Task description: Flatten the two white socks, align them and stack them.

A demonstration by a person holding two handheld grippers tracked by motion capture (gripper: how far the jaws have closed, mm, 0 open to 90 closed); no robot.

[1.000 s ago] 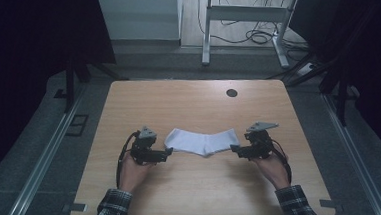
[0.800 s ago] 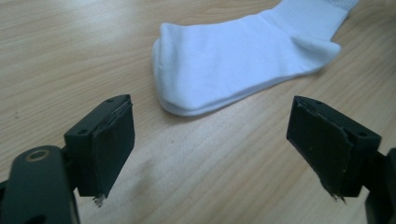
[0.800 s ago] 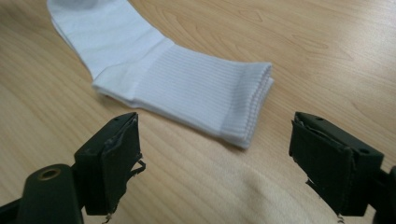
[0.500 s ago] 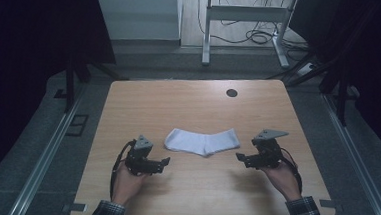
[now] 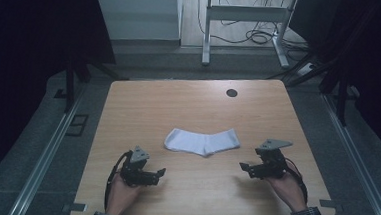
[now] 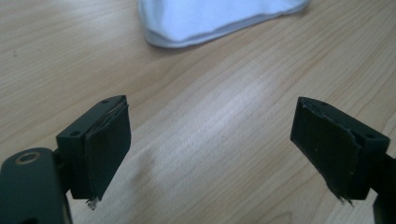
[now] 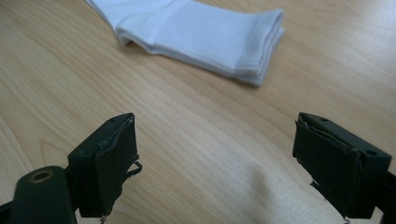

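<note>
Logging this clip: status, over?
Left gripper and right gripper open, empty, jaws just opened. Sock flat on table, untouched. Nothing in the way.

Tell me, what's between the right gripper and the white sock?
Nothing: bare wooden table lies between the open right gripper and the white sock, seen in the right gripper view.

The high view is dim, its surroundings nearly black; the table [image 5: 193, 107] is softly lit, perhaps from above. Close views are slightly blurred.
</note>
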